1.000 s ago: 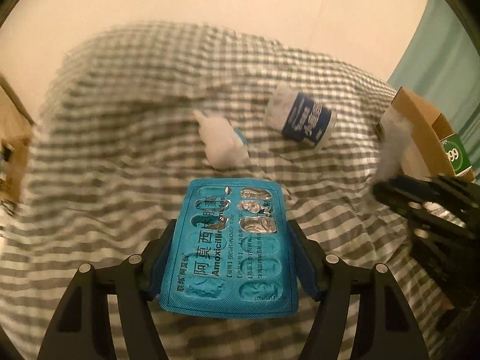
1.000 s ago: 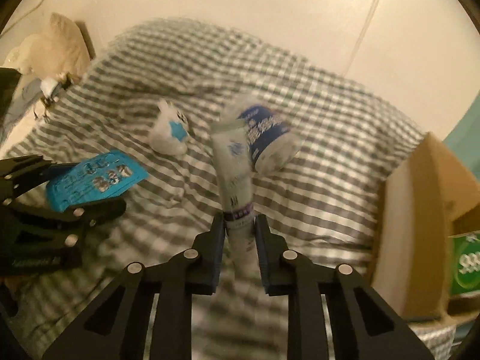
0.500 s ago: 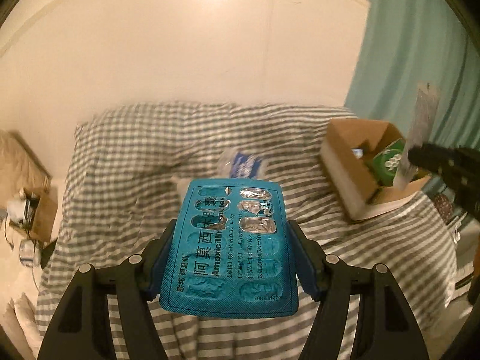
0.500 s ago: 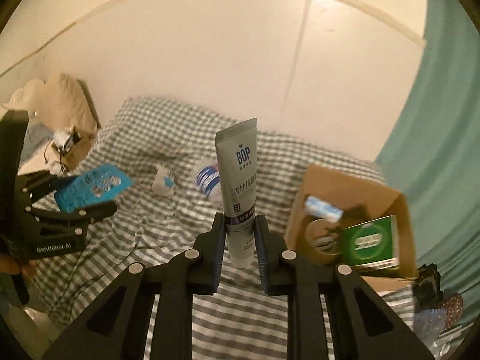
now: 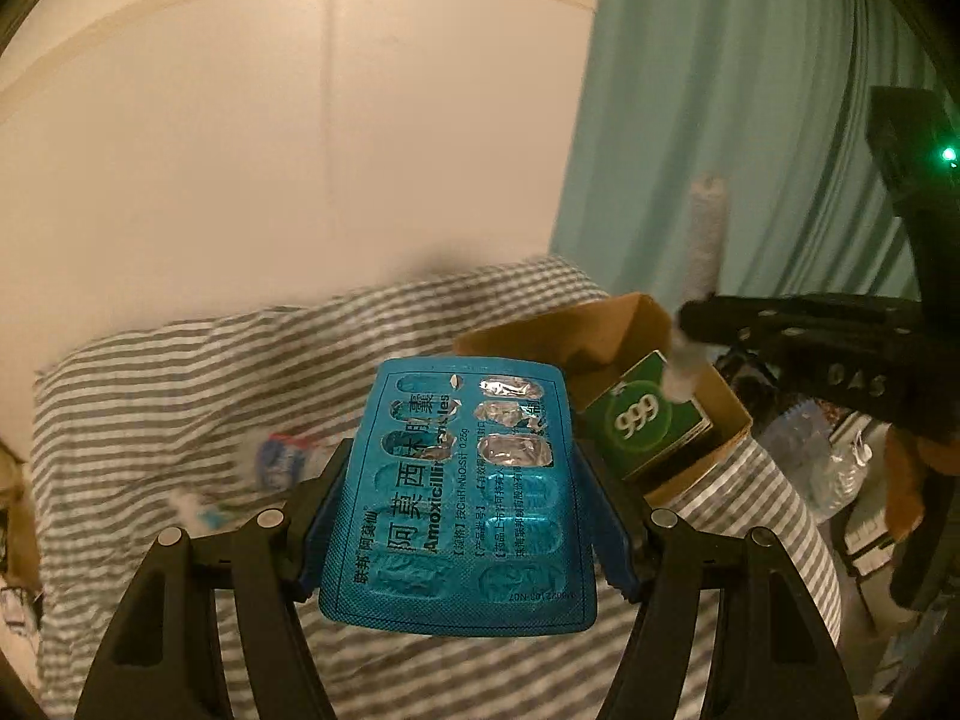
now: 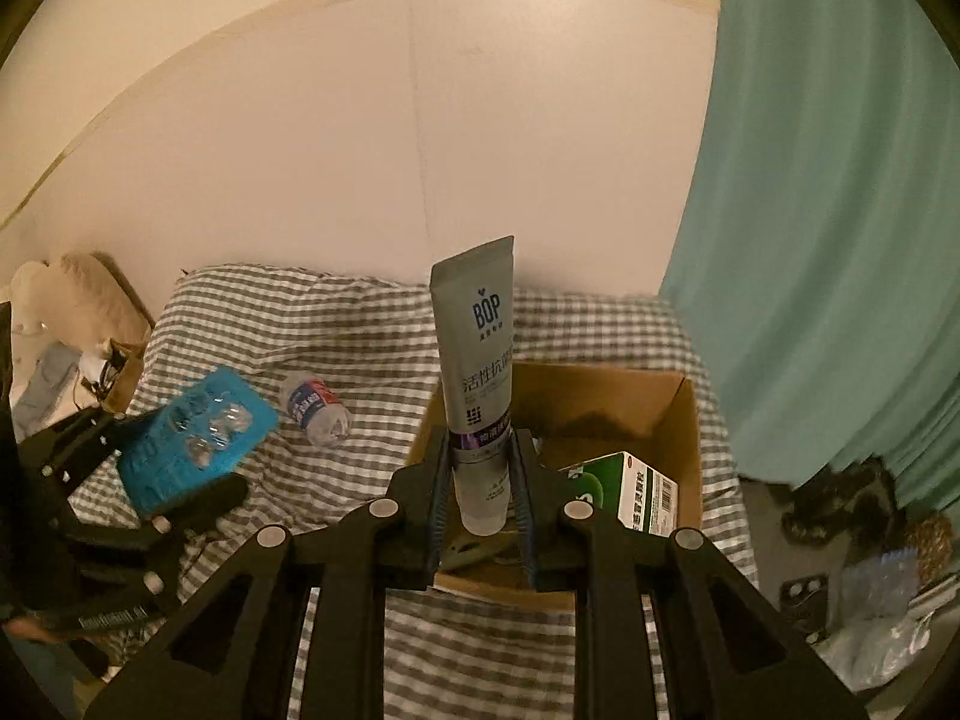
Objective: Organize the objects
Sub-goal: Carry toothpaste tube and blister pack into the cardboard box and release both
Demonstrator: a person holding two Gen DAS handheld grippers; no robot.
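Both grippers have risen from the checked bed [image 6: 336, 324] toward the cardboard box [image 6: 684, 420]. Left gripper [image 5: 465, 516]: jaws clamp the blue blister pack [image 5: 462, 492] by its edges. Plastic bottle [image 6: 315, 407]: lying on bed. Right gripper [image 6: 480, 480]: jaws pinch grey BOP tube [image 6: 477, 360] upright over box, beside green carton [image 6: 624, 489].

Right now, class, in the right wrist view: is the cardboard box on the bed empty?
No. A green medicine carton lies inside the cardboard box, visible beside the tube.
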